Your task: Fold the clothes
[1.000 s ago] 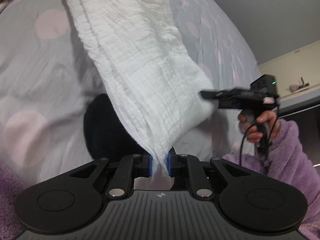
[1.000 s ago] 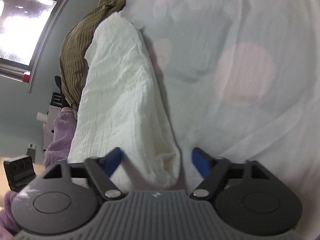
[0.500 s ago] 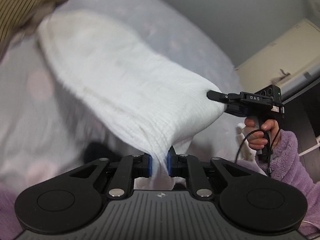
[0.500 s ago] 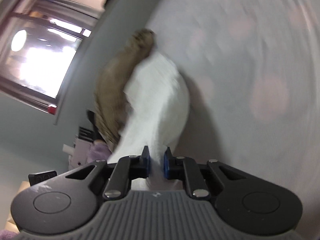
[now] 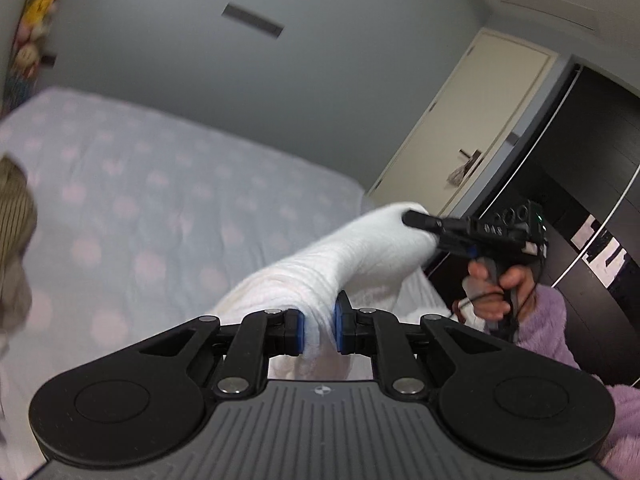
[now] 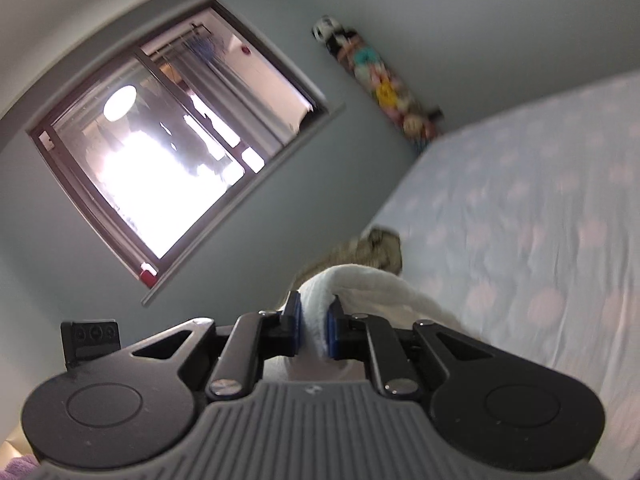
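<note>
The white crinkled garment (image 5: 352, 256) hangs in the air above the bed, stretched between both grippers. My left gripper (image 5: 319, 328) is shut on one bunched edge of it, with cloth filling the gap between the blue pads. In the same view my right gripper (image 5: 418, 220) pinches the other end, held by a hand (image 5: 494, 288) in a purple fleece sleeve. The right wrist view shows my right gripper (image 6: 313, 330) shut on a folded white edge (image 6: 360, 276), and the rest of the cloth drops away below it.
The bed (image 5: 160, 208) has a pale blue sheet with pink dots. A brown striped garment (image 5: 16, 240) lies at its edge, also visible as brown cloth (image 6: 376, 246). A window (image 6: 160, 160), hanging plush toys (image 6: 376, 80), a cream door (image 5: 480, 128) and a dark wardrobe (image 5: 592, 168) surround it.
The right gripper's jaws closed on the white garment's edge. Both grippers then rose and tilted up, lifting the garment off the bed, so walls and window now fill the views.
</note>
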The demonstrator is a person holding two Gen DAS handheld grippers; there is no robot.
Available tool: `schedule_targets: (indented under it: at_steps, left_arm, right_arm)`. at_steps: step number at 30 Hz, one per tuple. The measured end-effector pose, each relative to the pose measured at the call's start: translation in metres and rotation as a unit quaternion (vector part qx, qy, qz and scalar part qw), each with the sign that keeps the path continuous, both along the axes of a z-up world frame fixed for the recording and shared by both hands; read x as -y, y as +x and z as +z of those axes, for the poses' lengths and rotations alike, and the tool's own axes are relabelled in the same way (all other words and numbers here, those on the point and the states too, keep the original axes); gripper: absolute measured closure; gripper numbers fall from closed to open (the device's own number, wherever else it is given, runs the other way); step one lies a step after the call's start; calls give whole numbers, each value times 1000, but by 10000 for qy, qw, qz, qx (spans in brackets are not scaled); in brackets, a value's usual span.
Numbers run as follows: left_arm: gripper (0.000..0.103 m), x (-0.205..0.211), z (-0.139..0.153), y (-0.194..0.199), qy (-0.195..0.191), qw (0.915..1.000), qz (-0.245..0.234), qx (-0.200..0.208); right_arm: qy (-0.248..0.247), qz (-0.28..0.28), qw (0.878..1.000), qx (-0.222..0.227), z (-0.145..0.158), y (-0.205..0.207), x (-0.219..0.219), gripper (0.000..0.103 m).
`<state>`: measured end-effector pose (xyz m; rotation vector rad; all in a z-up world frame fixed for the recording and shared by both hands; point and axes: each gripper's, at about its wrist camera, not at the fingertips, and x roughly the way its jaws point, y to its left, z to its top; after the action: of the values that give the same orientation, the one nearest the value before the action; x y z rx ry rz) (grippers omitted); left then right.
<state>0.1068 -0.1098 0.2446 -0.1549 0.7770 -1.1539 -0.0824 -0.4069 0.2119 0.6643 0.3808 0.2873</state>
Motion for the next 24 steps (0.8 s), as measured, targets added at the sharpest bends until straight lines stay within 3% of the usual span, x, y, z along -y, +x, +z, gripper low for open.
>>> schedule_targets:
  at_steps: [4, 11, 15, 19, 22, 24]
  left_arm:
    - [91, 38, 8, 31, -32, 10000, 45, 48]
    - [92, 89, 3, 95, -165, 9996, 248, -15]
    - [92, 111, 15, 115, -395, 9985, 351, 136]
    - [92, 116, 25, 111, -490, 9981, 221, 293]
    - [92, 114, 1, 101, -318, 9994, 74, 144]
    - [92, 109, -38, 96, -127, 9998, 55, -175]
  right_arm:
    - [-120, -429, 9990, -13, 21, 5, 19, 89]
    - [-64, -1236, 9923, -58, 28, 43, 72, 89]
    - [-145, -1578, 9872, 162, 44, 62, 92, 89]
    - [-356, -1681, 9843, 416, 65, 64, 99, 89]
    - [-369, -1641, 9853, 295, 56, 59, 101, 89]
    - [-273, -1585, 9870, 60, 36, 57, 101, 89]
